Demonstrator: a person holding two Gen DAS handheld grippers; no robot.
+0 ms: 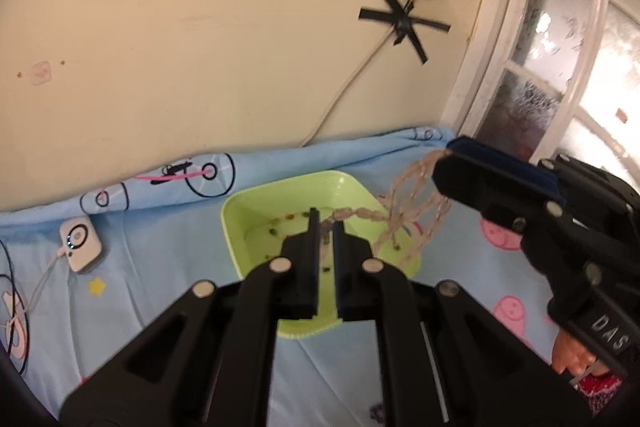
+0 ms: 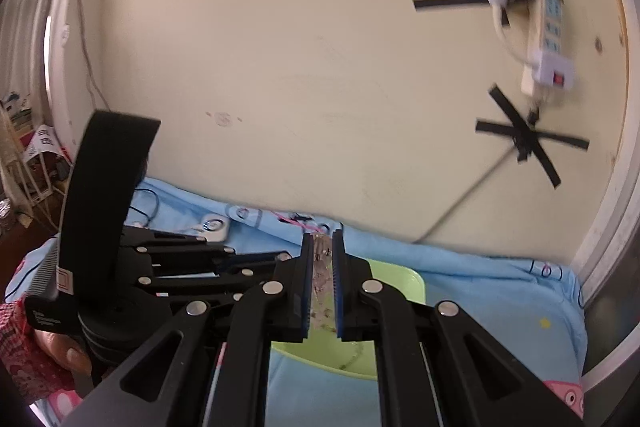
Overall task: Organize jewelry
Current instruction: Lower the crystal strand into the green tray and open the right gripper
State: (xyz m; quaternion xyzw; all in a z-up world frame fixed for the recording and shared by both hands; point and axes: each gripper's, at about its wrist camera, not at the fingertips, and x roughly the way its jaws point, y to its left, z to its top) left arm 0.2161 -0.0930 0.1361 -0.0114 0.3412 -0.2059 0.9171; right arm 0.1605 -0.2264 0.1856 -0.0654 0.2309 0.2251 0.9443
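A pale pink beaded necklace (image 1: 404,211) hangs in loops between my two grippers above a light green tray (image 1: 256,211). My left gripper (image 1: 326,221) is shut on one end of the strand over the tray. My right gripper (image 1: 450,151) is shut on the other end, higher and to the right. In the right wrist view the beads (image 2: 322,279) sit pinched between my right gripper (image 2: 323,237) fingers, with the green tray (image 2: 404,281) below and the left gripper (image 2: 224,259) to the left. Small dark beads (image 1: 276,227) lie in the tray.
The tray rests on a light blue cartoon-print bedsheet (image 1: 168,267) against a cream wall (image 1: 200,27). A small white device (image 1: 80,243) with a cable lies at the left. A power strip (image 2: 548,43) and taped cables hang on the wall. A window (image 1: 560,67) stands at right.
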